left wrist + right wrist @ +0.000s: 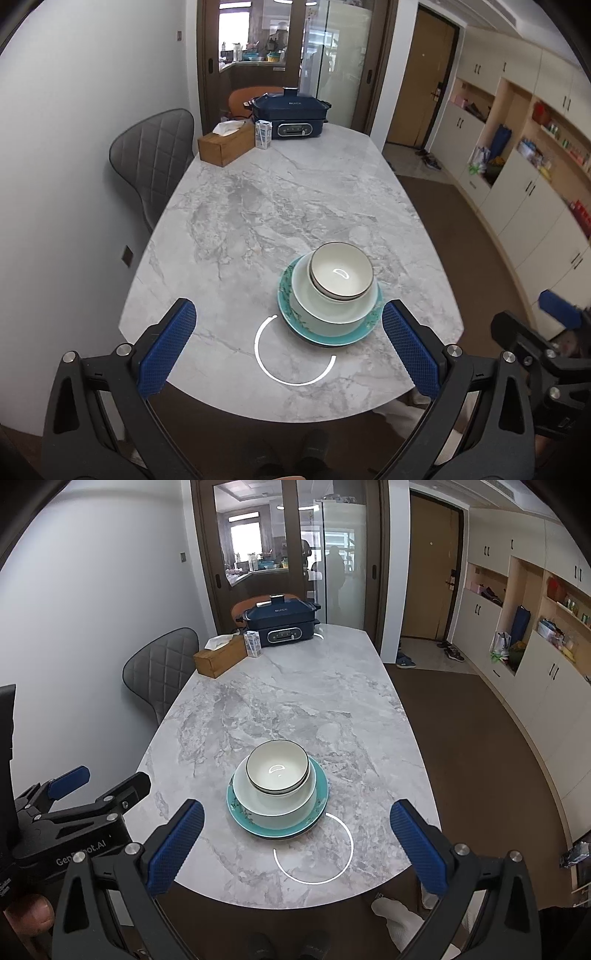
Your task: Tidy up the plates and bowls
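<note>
- The left gripper (289, 345) hangs above the near edge of the table (236, 206), jaws wide apart, nothing between the blue pads (168, 350).
- The right gripper (297, 843) is the same: jaws spread fully, empty, pointing down at the table from the near side.
- In the right view, the left gripper shows at the left margin, clear of the dishes.
- The stack sits near the near edge of the table, about midway across, just beyond a bright ring of reflected light (314, 849).
- It has 3 visible tiers: a teal plate (236, 806) at the bottom, a pale bowl (273, 805) on it, and a white bowl (277, 766) with a dark rim nested on top; there may be 2 white bowls, I cannot tell.
- The top bowl sits slightly toward the far side of the pale one, not centred.
- Judgement: the stacking looks finished, with both tools free of it.
- Handling, as a judgement: glazed ceramic, stiff, heavy, slick and breakable; the blue pads should help.
- To move the stack, I would pinch the plate rim on opposite sides, 1 gripper each, and keep it level so the bowls do not slide.
- At the far end stand a cooker (291, 114), a tissue box (225, 144) and a small carton (263, 134), well apart from the stack.
</note>
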The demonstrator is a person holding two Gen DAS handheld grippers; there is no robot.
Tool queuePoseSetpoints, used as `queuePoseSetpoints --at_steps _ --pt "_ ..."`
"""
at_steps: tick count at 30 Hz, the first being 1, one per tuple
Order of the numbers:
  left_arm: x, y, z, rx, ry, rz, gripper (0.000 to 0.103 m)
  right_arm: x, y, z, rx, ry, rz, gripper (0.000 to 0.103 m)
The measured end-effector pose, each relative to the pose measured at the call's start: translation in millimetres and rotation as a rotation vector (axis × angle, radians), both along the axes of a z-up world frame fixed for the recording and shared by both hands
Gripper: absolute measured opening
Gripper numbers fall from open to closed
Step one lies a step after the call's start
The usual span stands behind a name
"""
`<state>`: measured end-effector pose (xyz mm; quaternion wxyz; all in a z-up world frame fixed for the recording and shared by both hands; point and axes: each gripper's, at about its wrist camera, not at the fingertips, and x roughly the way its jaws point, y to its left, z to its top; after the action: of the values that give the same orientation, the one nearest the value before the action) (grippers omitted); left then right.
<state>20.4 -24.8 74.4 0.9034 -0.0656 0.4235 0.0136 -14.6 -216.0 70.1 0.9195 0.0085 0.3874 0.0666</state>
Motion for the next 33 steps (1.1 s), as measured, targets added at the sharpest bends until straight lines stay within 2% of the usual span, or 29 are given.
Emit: queuePoseSetpoints --at_steps 1,4,8,11,16,26,33 --pt "-2 2 0 -0.013 0.001 0.0 0.102 0 0 0 0.001 0.001 0.0 0.103" --pt "-5 2 0 0.018 0.006 0.014 0.102 -1 0 1 -0.002 -0.004 -0.017 0.103" --pt "-8 6 4 -0.019 -0.008 0.008 0.102 0 2 1 -0.006 -0.001 -0.01 0.103" --pt "-7 1 3 0.044 0.021 0.02 0.102 1 2 2 -0.005 -0.005 -0.015 0.103" --pt "-7 -3 4 0.085 0.021 0.03 0.102 3 -1 2 -0.008 -0.003 -0.023 0.103" --pt "-8 -6 10 0.031 0.012 0.018 0.102 4 -2 2 -0.003 -0.004 -0.031 0.103" --pt "-6 -9 12 0.029 0.016 0.015 0.102 6 -3 2 -0.006 -0.007 -0.034 0.103"
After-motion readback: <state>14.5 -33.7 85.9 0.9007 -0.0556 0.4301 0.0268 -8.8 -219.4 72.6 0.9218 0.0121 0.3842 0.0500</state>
